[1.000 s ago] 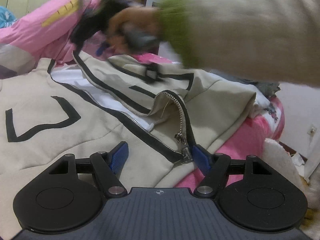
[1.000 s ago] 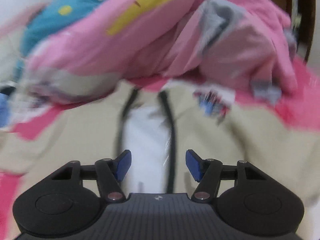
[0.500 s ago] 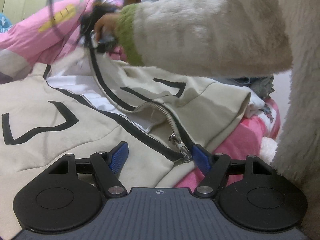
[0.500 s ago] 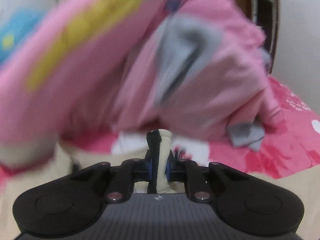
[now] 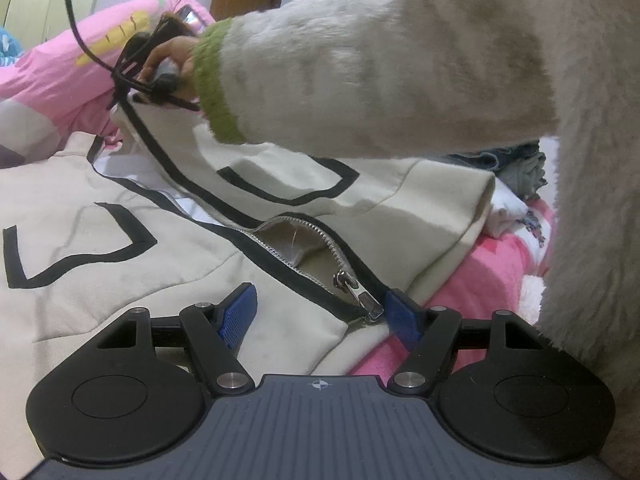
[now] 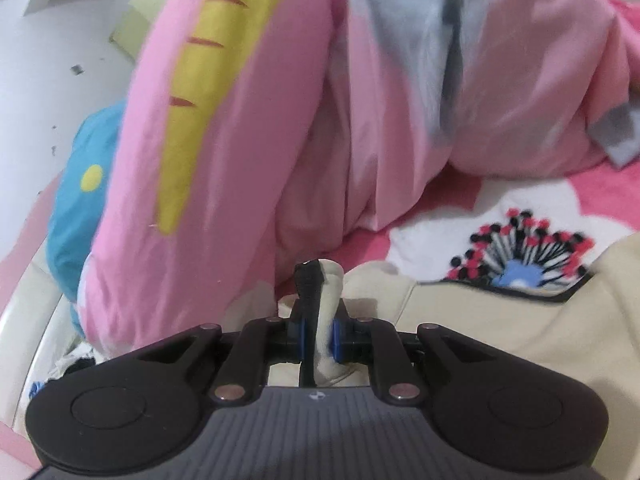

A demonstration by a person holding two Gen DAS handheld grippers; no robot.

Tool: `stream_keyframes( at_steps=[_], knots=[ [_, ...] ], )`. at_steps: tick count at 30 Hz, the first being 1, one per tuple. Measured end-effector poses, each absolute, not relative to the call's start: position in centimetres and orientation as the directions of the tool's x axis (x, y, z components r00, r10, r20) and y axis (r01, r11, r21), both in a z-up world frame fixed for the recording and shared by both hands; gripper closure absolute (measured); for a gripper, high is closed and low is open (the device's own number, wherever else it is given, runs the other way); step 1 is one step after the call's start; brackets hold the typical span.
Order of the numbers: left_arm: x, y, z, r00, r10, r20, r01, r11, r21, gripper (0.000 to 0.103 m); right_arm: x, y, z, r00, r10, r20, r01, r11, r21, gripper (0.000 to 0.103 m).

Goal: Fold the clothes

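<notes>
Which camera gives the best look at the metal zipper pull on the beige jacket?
The left wrist view. The zipper pull lies sharp and unobstructed at the bottom of the open zip on the beige jacket, just ahead of the open left tool. The right wrist view shows only the jacket's black-trimmed edge pinched in the right tool, no zipper.

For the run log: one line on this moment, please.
stage: unfolded | left gripper: open, at zipper pull | right gripper: shut on jacket black-trimmed edge | bed: cluttered

Left gripper (image 5: 318,312) gapes over the beige jacket's (image 5: 120,216) zipper (image 5: 360,296).
</notes>
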State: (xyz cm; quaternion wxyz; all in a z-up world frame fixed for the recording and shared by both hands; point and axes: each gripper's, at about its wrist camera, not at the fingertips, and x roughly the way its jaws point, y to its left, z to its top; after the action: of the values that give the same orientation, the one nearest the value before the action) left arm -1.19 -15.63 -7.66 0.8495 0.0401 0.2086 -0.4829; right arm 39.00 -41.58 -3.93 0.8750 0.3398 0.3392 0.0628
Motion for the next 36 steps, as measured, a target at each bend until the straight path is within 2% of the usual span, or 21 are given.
stream_keyframes(
  at_steps=[9,14,15,16,17,20,25,29,36],
  knots=[
    [-2.1,-15.0,-7.5,0.444,-0.811,-0.381,0.841,0.524,-0.136,0.032,42.5,-41.0,-8.0,0.730,0.372,-0.573,0.161,0.721,0.674,0.088],
    [-2.6,-14.7,-7.4,0.445,-0.810,-0.383,0.842,0.524,-0.127,0.033,43.5,-41.6,-11.9,0.727,0.377,-0.573,0.211,0.672,0.710,0.084],
    [-2.6,-14.6,-7.4,0.446,-0.809,-0.384,0.843,0.524,-0.126,0.033,43.5,-41.8,-11.9,0.726,0.389,-0.567,0.222,0.648,0.729,0.078],
    [-2.7,-14.6,-7.4,0.446,-0.808,-0.385,0.842,0.524,-0.125,0.033,43.5,-42.1,-11.4,0.720,0.405,-0.564,0.226,0.632,0.742,0.061],
    [-2.8,-14.5,-7.4,0.446,-0.807,-0.387,0.842,0.525,-0.124,0.033,43.4,-42.3,-10.7,0.711,0.422,-0.562,0.226,0.619,0.752,0.053],
    [-2.9,-14.4,-7.1,0.448,-0.802,-0.395,0.843,0.526,-0.114,0.033,42.1,-43.1,-6.6,0.708,0.389,-0.589,0.227,0.664,0.712,0.048],
    [-3.1,-14.3,-6.6,0.450,-0.794,-0.409,0.843,0.529,-0.098,0.032,34.4,-45.8,2.9,0.763,0.393,-0.513,0.106,0.707,0.699,0.045],
    [-3.4,-14.2,-6.1,0.449,-0.791,-0.416,0.839,0.533,-0.108,0.032,23.5,-47.4,9.9,0.804,0.326,-0.497,0.009,0.829,0.559,0.045],
    [-3.8,-14.2,-4.2,0.455,-0.793,-0.405,0.841,0.532,-0.096,0.032,6.1,-46.8,7.9,0.832,0.129,-0.540,0.084,0.933,0.351,0.050]
  ],
)
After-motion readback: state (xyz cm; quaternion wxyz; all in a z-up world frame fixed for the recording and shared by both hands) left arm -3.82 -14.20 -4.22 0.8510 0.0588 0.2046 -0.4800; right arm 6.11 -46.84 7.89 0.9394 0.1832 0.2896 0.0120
